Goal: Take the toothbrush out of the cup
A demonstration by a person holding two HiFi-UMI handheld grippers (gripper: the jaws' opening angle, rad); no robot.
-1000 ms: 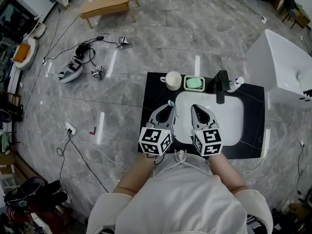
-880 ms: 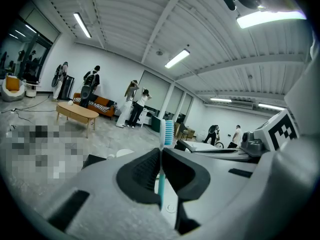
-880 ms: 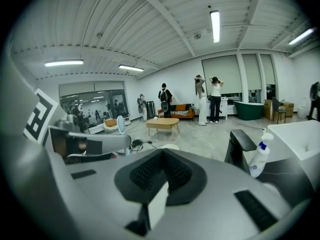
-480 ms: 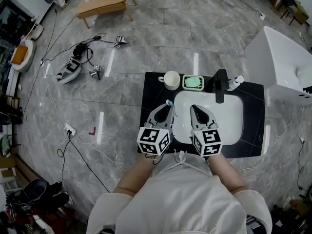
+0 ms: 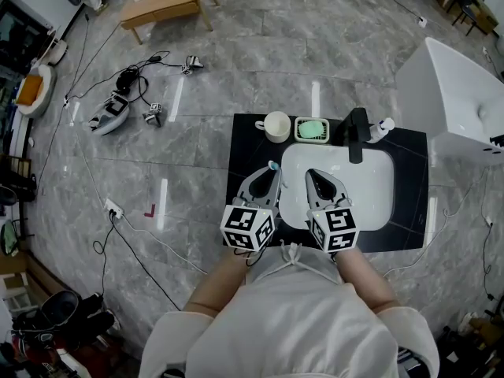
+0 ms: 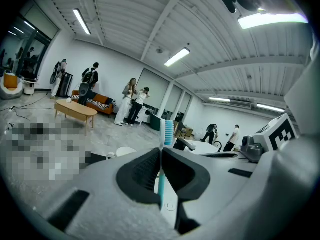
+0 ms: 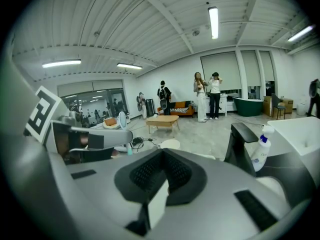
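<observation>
- Gripping a slim teal plastic toothbrush point(image 6: 166, 130), the left gripper point(image 6: 160, 153) has its dark ribbed jaws clenched on the handle, and the blue-and-white bristle head stands upright above the jaw tips.
- Just beside it, the right gripper point(image 7: 161, 154) has its jaws pressed together with nothing between them.
- Both grippers hang side by side above the near half of a black rectangular countertop point(image 5: 246, 146). The left one is at the left rim of the white rounded sink basin point(image 5: 372, 181) and the right one is over the basin.
- The toothbrush is out of the round white handled cup point(image 5: 276, 126), which stands well apart at the counter's far edge.
- Right of the cup sit a pale green soap dish point(image 5: 313, 130), a black angular faucet point(image 5: 357, 136) and a small white spray bottle point(image 5: 381, 131).
- Farther off, a low wooden oval table point(image 5: 165, 0) stands on the grey marble floor.
</observation>
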